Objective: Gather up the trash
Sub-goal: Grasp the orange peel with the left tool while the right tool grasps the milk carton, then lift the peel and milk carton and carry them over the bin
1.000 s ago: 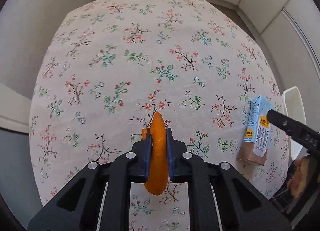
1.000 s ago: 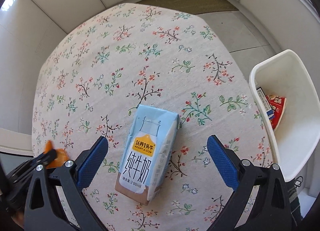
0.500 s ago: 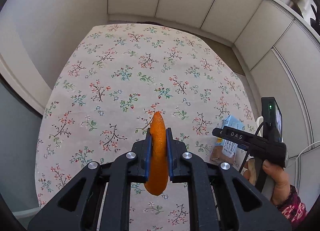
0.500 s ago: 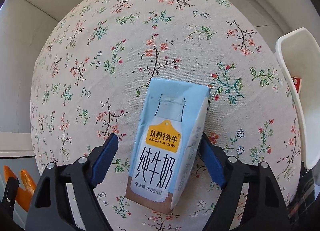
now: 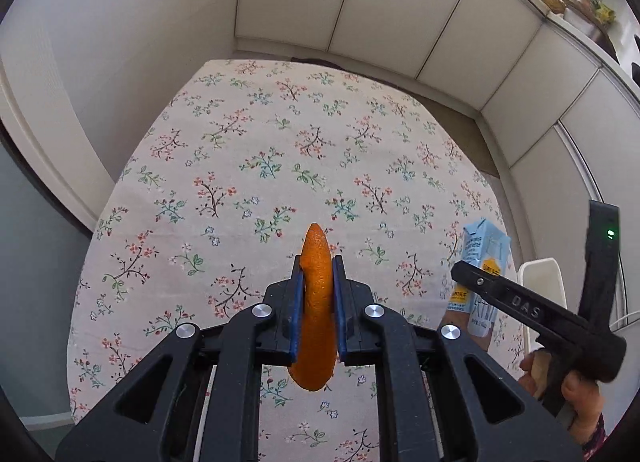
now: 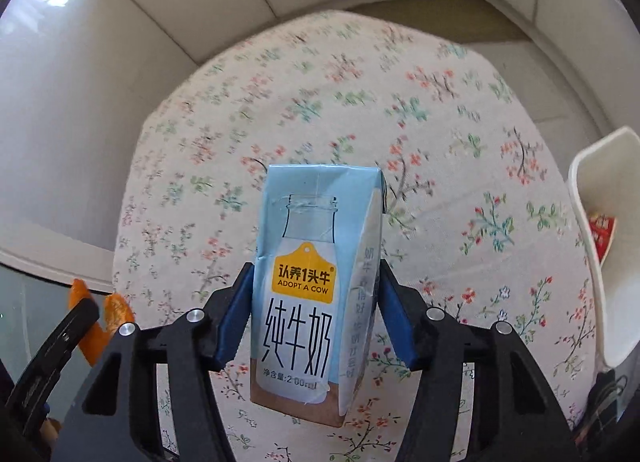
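Now the left gripper [image 5: 316, 294] is clamped on an orange peel [image 5: 316, 310], held above the floral tabletop [image 5: 248, 166]. Beside it, the right gripper [image 6: 312, 314] has just been closing its jaws, and its blue pads now press both sides of a milk carton [image 6: 308, 282]. At the tabletop's right edge sits a white bin [image 6: 608, 198] with a red wrapper [image 6: 600, 234] inside.

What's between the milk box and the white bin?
Only bare flowered tablecloth separates the milk box from the white bin, in the right wrist view.
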The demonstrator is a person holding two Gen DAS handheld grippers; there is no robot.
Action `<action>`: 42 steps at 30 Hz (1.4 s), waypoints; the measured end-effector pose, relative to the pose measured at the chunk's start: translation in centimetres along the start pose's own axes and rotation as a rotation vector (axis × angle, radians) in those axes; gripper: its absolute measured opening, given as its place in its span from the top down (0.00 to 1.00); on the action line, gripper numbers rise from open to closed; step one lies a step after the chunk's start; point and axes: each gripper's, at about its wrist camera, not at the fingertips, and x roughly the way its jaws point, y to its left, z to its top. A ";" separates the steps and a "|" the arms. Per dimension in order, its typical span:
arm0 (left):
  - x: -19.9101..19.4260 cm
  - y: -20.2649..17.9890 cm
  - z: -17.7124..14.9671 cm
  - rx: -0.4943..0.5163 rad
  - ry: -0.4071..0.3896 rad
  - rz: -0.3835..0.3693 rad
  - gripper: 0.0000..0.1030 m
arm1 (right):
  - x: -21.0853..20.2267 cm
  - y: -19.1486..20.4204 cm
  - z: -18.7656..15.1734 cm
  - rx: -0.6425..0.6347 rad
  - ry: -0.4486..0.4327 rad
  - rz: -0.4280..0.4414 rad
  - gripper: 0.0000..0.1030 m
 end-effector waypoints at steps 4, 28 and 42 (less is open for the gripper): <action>-1.9 -0.5 1.1 -0.012 -0.129 0.011 0.88 | -4.7 2.7 0.1 -0.112 -0.183 0.022 0.43; -8.8 -6.9 2.2 0.011 -0.529 -0.104 0.88 | -15.5 1.9 0.7 -0.261 -0.711 -0.117 0.43; -6.8 -13.1 0.9 0.129 -0.508 -0.177 0.88 | -18.9 -5.7 1.8 -0.110 -0.814 -0.288 0.43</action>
